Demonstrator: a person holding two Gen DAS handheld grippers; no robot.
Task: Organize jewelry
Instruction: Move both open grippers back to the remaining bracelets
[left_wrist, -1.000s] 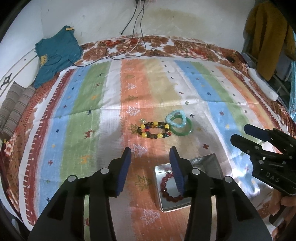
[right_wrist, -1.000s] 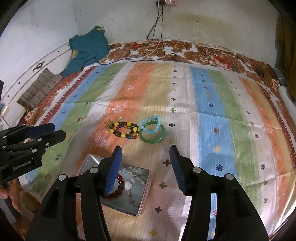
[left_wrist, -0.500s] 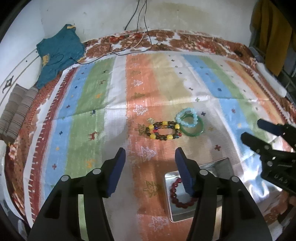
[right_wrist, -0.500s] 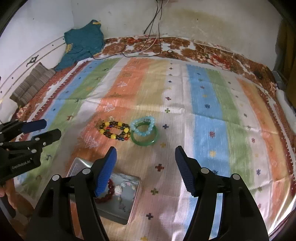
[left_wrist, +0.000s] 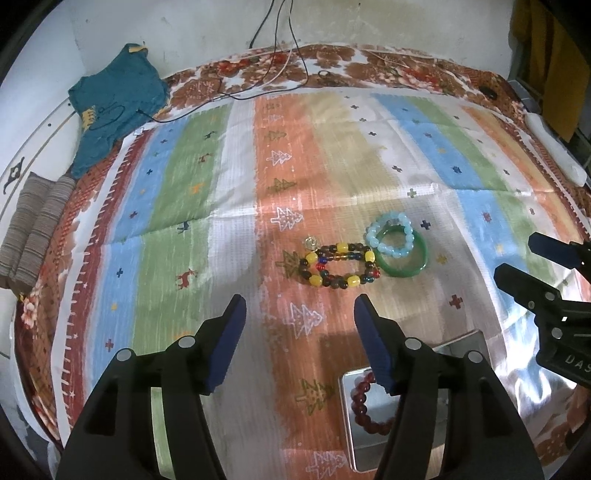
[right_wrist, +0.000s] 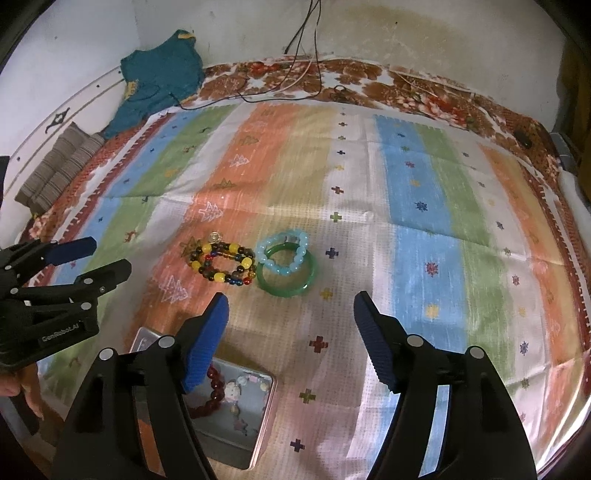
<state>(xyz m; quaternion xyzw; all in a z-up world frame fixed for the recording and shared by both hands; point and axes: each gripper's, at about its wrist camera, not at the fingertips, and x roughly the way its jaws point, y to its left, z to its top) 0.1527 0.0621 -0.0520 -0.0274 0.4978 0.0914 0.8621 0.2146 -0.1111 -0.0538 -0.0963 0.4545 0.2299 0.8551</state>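
A multicoloured bead bracelet (left_wrist: 338, 268) lies on the striped cloth, touching a pale blue bead bracelet (left_wrist: 391, 236) that rests on a green bangle (left_wrist: 404, 264). They also show in the right wrist view: multicoloured bracelet (right_wrist: 221, 263), blue bracelet (right_wrist: 282, 251), bangle (right_wrist: 286, 282). A metal tin (left_wrist: 373, 439) nearer to me holds a dark red bead bracelet (left_wrist: 364, 406); the right wrist view shows the tin (right_wrist: 264, 417) with small charms too. My left gripper (left_wrist: 299, 314) is open and empty, short of the bracelets. My right gripper (right_wrist: 290, 314) is open and empty, just before the bangle.
A teal shirt (left_wrist: 114, 107) and folded striped cloth (left_wrist: 33, 229) lie at the far left. Cables (left_wrist: 280, 70) run down the wall onto the bed. A white object (left_wrist: 554, 147) lies at the right edge. Yellow clothes (left_wrist: 546, 59) hang far right.
Both grippers have opened wider and pulled back and up from the tin, which now sits lower in both views. The bracelets have not moved.
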